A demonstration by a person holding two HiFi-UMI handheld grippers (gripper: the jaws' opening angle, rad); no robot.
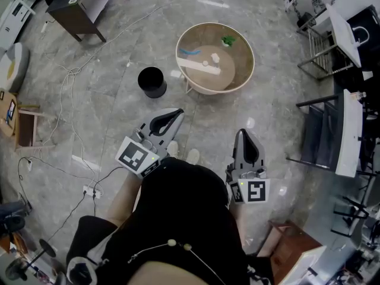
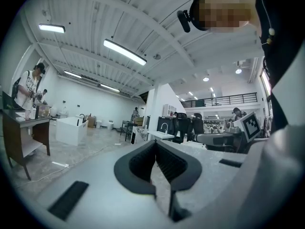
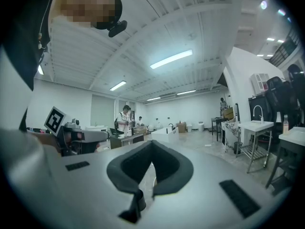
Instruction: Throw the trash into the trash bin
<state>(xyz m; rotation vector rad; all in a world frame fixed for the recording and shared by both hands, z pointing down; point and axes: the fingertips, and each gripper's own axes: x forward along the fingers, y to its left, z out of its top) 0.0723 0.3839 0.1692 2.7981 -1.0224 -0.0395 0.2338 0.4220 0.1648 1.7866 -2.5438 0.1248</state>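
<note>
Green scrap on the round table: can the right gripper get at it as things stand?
Probably, with a step forward. Bare floor lies between the right gripper and the table, and nothing covers the green scrap near the far rim. Shut, empty jaws must open first.

Round table (image 1: pixel 234 73): green scrap (image 1: pixel 228 40) and white scraps (image 1: pixel 215 57) too small to identify. Person's torso (image 1: pixel 187 209) covers the rear of left gripper (image 1: pixel 177 114) and right gripper (image 1: pixel 243 133).

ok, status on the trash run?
Both shut, empty, level: left gripper, right gripper. The trash sits on the round table, none picked up. The black bin stands beside it on the floor, nothing blocking.
</note>
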